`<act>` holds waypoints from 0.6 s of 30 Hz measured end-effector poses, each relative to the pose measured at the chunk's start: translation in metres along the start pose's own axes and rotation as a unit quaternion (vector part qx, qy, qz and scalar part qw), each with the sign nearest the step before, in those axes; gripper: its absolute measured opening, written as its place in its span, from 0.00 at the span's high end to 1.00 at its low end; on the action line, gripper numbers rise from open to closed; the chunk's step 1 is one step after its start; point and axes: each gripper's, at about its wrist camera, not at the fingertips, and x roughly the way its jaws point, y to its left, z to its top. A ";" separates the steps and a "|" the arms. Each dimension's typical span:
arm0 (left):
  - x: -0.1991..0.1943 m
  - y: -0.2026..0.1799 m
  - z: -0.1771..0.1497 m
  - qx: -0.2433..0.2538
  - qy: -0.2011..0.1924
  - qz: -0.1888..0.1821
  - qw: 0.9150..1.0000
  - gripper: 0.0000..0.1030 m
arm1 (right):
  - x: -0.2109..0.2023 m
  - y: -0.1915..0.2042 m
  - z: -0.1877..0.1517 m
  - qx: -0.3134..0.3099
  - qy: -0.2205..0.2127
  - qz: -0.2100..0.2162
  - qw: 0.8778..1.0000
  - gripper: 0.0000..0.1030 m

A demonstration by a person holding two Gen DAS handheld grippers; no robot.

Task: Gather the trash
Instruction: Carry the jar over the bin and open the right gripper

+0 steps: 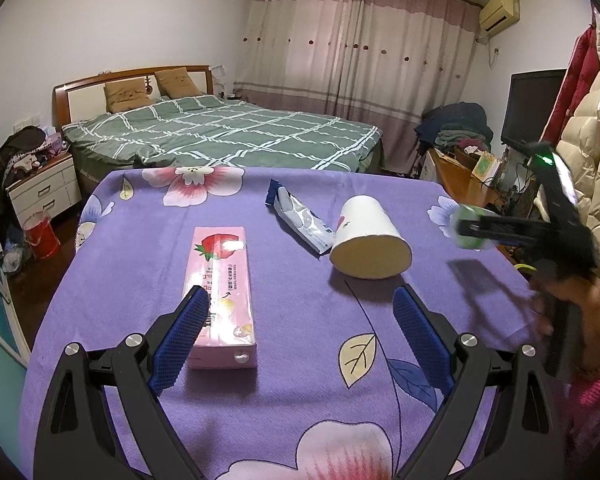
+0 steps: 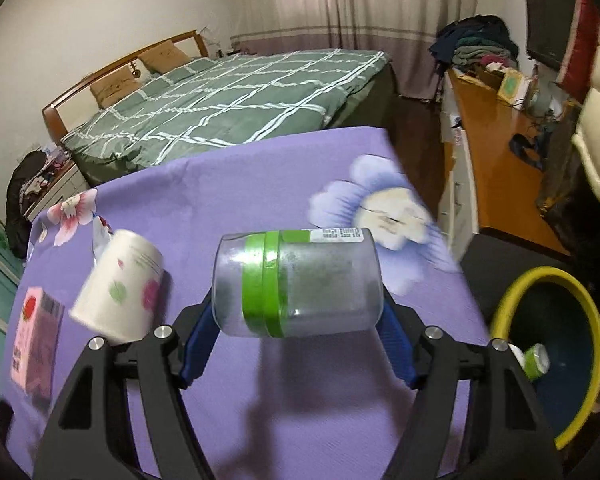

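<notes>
At the left of the right wrist view, a pink box [image 2: 36, 336] lay flat on the purple cloth [image 2: 228, 184], with a paper cup [image 2: 120, 284] on its side beside it. At the centre, the right gripper [image 2: 296, 320] pinched a clear plastic jar [image 2: 300, 284] with a green band, held sideways by its two ends above the cloth. The jar looked light, stiff and smooth, so it might slip; the end-to-end hold seemed sound. At lower right stood a yellow-rimmed bin [image 2: 588, 320] with a small bottle inside. In the left wrist view, the left gripper [image 1: 300, 324] hung spread and empty over the box.
</notes>
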 end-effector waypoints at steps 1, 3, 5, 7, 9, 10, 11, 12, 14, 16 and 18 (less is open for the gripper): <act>0.000 -0.001 0.000 0.002 0.001 0.000 1.000 0.11 | -0.005 -0.008 -0.004 0.003 -0.003 -0.004 1.000 0.34; 0.001 -0.002 -0.001 0.005 0.002 0.001 1.000 0.11 | -0.017 -0.027 -0.011 0.010 -0.011 -0.018 1.000 0.34; 0.001 -0.003 -0.001 0.009 0.002 0.000 1.000 0.11 | -0.027 -0.047 -0.017 0.024 -0.018 -0.033 0.999 0.34; 0.002 -0.003 -0.001 0.011 0.003 -0.001 1.000 0.11 | -0.037 -0.072 -0.022 0.044 -0.024 -0.048 0.998 0.34; 0.003 -0.005 -0.002 0.014 0.006 -0.001 1.000 0.11 | -0.044 -0.098 -0.028 0.066 -0.024 -0.066 0.995 0.34; 0.003 -0.005 -0.002 0.015 0.007 -0.001 1.000 0.11 | -0.046 -0.109 -0.030 0.074 -0.023 -0.074 0.994 0.34; 0.004 -0.006 -0.002 0.017 0.008 -0.002 1.000 0.11 | -0.047 -0.124 -0.033 0.087 -0.021 -0.087 0.992 0.34; 0.004 -0.007 -0.002 0.018 0.008 -0.003 1.000 0.11 | -0.048 -0.133 -0.035 0.094 -0.019 -0.096 0.991 0.34; 0.004 -0.008 -0.003 0.022 0.007 -0.003 1.000 0.11 | -0.048 -0.155 -0.041 0.111 -0.016 -0.113 0.987 0.34; 0.004 -0.009 -0.003 0.024 0.007 -0.003 1.000 0.11 | -0.048 -0.174 -0.046 0.127 -0.012 -0.131 0.983 0.34; 0.005 -0.010 -0.003 0.026 0.010 -0.003 1.000 0.11 | -0.046 -0.191 -0.049 0.141 -0.008 -0.149 0.979 0.34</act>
